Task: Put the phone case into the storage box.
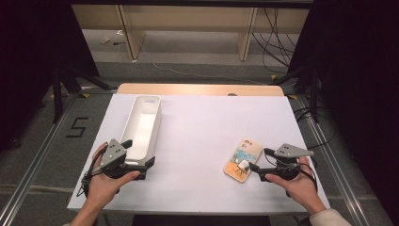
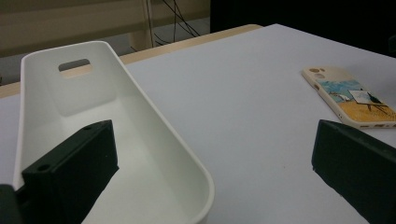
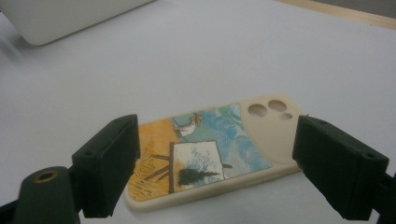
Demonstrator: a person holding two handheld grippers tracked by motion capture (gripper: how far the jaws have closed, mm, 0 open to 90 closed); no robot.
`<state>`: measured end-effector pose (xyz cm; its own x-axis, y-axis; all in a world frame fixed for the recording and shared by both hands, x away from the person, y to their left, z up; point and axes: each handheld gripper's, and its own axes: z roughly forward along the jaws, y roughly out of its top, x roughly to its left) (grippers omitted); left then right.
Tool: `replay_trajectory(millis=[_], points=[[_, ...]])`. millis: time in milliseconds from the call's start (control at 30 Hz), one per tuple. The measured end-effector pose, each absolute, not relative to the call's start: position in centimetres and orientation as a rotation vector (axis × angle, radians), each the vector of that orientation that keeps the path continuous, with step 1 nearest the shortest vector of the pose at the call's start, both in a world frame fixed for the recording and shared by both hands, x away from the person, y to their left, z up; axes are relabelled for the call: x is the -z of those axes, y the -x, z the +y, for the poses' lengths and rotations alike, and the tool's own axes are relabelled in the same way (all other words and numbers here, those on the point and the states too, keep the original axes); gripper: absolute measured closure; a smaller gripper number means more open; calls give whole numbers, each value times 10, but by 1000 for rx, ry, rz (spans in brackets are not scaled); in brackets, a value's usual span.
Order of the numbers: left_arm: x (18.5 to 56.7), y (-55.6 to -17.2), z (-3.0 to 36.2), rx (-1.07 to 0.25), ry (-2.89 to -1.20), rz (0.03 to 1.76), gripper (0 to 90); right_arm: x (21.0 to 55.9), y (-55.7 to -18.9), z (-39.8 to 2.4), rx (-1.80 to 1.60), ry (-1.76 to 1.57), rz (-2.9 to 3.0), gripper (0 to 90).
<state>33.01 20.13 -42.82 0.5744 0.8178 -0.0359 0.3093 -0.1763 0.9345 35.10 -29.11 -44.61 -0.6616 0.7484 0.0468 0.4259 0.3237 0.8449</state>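
Observation:
A long white bin [image 1: 157, 121] lies lengthways on the left of the white table [image 1: 207, 117]. My left gripper [image 1: 138, 153] is at its near end, open. In the left gripper view, the left gripper [image 2: 212, 140] has one jaw inside the bin [image 2: 140, 98] and the other over the bare table. A phone case [image 1: 243, 159] with a painted picture lies flat at the near right. My right gripper [image 1: 259, 159] is open at its right edge. In the right gripper view the right gripper [image 3: 217, 128] has the phone case [image 3: 210, 149] between its wide-set jaws, and no pad presses on it.
The phone case [image 2: 350, 95] lies well right of the bin. The bin's end [image 3: 60, 18] lies beyond the case. A wooden strip [image 1: 197, 89] runs along the table's far edge. Metal rails, stand legs [image 1: 59, 89] and cables [image 1: 277, 33] flank the table.

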Motion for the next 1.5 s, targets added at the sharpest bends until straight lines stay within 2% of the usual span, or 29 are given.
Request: replay_trajectory(millis=[267, 667, 767, 1000, 1033, 1067, 1200, 1500], points=[[428, -330, 202, -600, -1744, 936, 0, 446, -351, -291, -1263, -1037, 2249, 170], [429, -330, 202, -600, -1743, 936, 0, 446, -352, -293, -1251, -1029, 2250, 241], [428, -330, 202, -601, -1742, 935, 0, 445, -353, -295, -1230, -1033, 2250, 326], [429, -330, 202, -599, -1744, 934, 0, 447, -360, -302, -1165, -1058, 2282, 635], [429, -330, 202, -599, -1744, 934, 0, 447, -360, -302, -1165, -1058, 2282, 635], [429, -330, 201, -599, -1744, 935, 0, 446, -363, -304, -1138, -1059, 2278, 753], [429, -330, 201, -599, -1745, 934, 0, 447, -367, -307, -1082, -1087, 2284, 898], [429, -330, 201, -597, -1741, 937, 0, 452, -378, -307, -978, -1164, 2302, 900]])
